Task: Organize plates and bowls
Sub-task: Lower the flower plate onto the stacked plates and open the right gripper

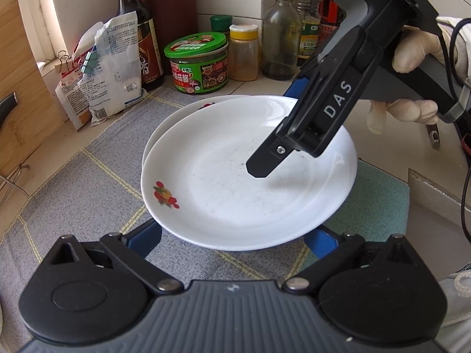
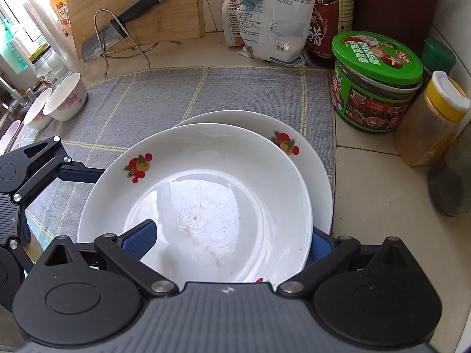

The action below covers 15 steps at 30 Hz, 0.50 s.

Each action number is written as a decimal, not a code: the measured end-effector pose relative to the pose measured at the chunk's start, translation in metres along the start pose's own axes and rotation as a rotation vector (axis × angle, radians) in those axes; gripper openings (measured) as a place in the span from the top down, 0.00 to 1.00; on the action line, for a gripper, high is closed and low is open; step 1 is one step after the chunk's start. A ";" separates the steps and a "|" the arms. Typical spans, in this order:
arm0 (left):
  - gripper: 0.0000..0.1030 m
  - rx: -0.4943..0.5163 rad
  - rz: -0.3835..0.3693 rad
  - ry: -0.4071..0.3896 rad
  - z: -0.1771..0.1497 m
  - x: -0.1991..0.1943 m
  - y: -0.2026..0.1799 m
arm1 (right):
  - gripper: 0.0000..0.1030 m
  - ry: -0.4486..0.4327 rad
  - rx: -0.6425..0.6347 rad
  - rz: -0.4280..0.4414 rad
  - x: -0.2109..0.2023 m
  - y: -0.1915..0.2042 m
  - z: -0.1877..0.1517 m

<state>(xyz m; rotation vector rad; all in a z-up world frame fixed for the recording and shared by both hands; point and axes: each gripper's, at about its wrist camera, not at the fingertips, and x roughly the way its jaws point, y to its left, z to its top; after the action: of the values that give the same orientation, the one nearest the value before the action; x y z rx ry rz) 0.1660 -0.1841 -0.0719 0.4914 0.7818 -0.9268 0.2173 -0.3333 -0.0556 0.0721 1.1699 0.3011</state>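
The top plate [image 2: 206, 194] is covering most of the lower plate [image 2: 306, 147] and hiding my left gripper's [image 1: 235, 244] fingertips underneath.

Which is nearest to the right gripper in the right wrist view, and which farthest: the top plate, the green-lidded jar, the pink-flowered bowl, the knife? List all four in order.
1. Top plate: between the fingers of the right gripper.
2. Green-lidded jar: right, on the counter.
3. Pink-flowered bowl: far left, at the mat's edge.
4. Knife: back left, against the cutting board.

White plate [image 2: 206, 194] overlapping second plate [image 2: 312, 158]
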 end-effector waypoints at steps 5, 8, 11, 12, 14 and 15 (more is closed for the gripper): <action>0.02 0.002 0.001 -0.005 0.000 0.002 0.002 | 0.00 -0.004 0.005 -0.011 -0.005 0.001 -0.003; 0.02 0.013 0.002 -0.011 -0.001 0.002 0.002 | 0.00 -0.004 0.005 -0.020 -0.008 0.002 -0.005; 0.03 0.021 0.001 -0.021 0.000 0.003 0.002 | 0.00 -0.005 0.005 -0.030 -0.010 0.003 -0.006; 0.03 0.026 -0.002 -0.021 0.001 0.003 0.002 | 0.00 -0.006 0.006 -0.033 -0.011 0.003 -0.007; 0.03 0.034 0.002 -0.022 0.001 0.005 0.001 | 0.00 -0.006 0.009 -0.041 -0.012 0.004 -0.008; 0.03 0.032 -0.001 -0.023 0.001 0.005 0.001 | 0.00 -0.005 0.009 -0.045 -0.013 0.004 -0.009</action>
<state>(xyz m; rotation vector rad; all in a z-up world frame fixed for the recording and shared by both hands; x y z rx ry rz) 0.1689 -0.1870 -0.0754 0.5068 0.7472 -0.9457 0.2037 -0.3339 -0.0466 0.0544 1.1661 0.2562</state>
